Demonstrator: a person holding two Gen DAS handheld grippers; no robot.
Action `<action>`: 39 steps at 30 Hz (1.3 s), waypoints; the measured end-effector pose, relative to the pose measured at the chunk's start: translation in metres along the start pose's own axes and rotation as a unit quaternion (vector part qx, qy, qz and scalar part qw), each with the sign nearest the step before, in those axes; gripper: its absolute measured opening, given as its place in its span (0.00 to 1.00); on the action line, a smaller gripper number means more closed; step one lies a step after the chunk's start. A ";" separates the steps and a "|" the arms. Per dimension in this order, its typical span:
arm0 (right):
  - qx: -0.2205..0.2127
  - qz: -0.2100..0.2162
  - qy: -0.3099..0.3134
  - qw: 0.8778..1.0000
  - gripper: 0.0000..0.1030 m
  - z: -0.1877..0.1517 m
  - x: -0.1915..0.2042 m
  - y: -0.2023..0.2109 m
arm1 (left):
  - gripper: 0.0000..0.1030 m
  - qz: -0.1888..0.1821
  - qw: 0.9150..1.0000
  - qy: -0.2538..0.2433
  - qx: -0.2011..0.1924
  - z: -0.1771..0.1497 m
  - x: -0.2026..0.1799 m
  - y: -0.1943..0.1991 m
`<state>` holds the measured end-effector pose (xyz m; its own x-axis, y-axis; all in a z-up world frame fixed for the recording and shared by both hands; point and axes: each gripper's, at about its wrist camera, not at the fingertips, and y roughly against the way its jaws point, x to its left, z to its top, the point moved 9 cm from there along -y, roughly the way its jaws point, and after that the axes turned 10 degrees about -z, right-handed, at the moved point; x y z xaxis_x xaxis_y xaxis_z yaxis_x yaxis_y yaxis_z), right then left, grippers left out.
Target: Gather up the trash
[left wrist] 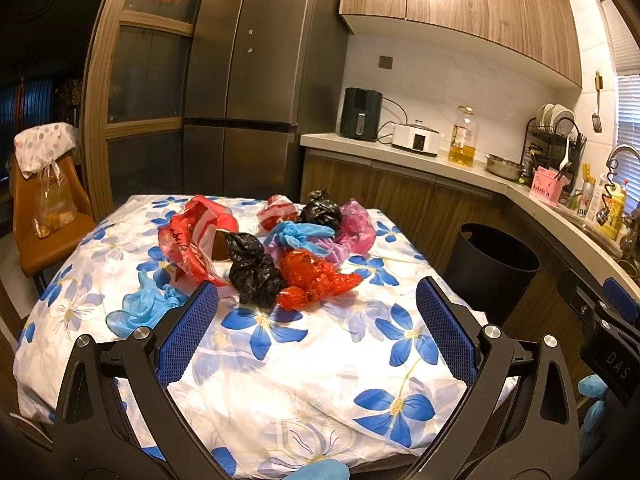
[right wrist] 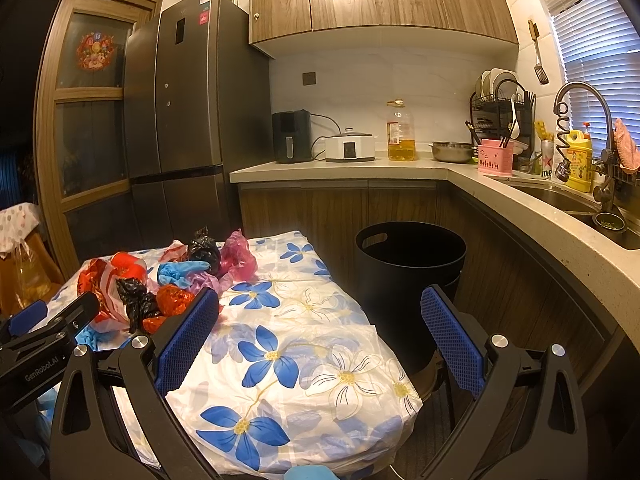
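Left hand-held gripper [left wrist: 316,312] hovers wide and empty over the near part of the bench [left wrist: 320,392], pads pointing at the trash pile. Right hand-held gripper [right wrist: 320,328] also wide and empty, off the right near corner, aimed toward the black bin [right wrist: 408,280].

Trash sits at the middle to far part of the flowered cloth: orange-red bag [left wrist: 316,276] nearest, black bag [left wrist: 252,272] touching its left side, large red printed bag [left wrist: 192,240] further left, blue gloves [left wrist: 300,234] and pink bag [left wrist: 356,226] behind, second black bag [left wrist: 320,210] at the far edge. One loose blue glove [left wrist: 140,308] lies apart, near left. Bin stands on the floor just right of the bench, open, looks empty.

Risks, as judged:
- Bags are tangled and light; closing on one may drag neighbours off the bench.
- Thin plastic may slip from the pads mid-carry.
- Pinching low could snag the cloth and pull it along.
- Stray glove is easy to overlook.
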<state>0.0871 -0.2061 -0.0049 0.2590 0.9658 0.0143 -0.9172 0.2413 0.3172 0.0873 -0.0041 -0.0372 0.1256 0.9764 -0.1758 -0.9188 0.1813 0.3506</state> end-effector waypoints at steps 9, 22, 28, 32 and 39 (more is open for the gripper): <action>-0.001 0.002 -0.001 1.000 0.95 0.000 -0.001 0.000 | 0.95 0.001 1.000 -0.001 0.000 0.000 -0.001 0.000; -0.001 0.002 -0.002 1.000 0.95 0.001 -0.001 -0.001 | 0.95 0.000 1.000 0.000 0.000 0.000 -0.001 0.000; 0.000 0.007 -0.003 1.000 0.95 0.005 0.000 -0.005 | 0.95 0.000 1.000 0.001 -0.002 0.001 -0.002 0.000; -0.004 0.016 0.000 1.000 0.95 0.004 0.004 -0.012 | 0.95 0.009 1.000 0.005 -0.007 0.000 0.003 -0.001; -0.002 0.052 0.002 0.999 0.95 -0.007 0.024 -0.030 | 0.95 0.050 0.998 0.029 -0.018 -0.012 0.044 -0.001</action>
<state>0.1187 -0.1893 -0.0208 0.1603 0.9861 0.0437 -0.9403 0.1391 0.3105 0.0891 0.0377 -0.0561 0.0115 0.9808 -0.1948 -0.9383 0.0779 0.3369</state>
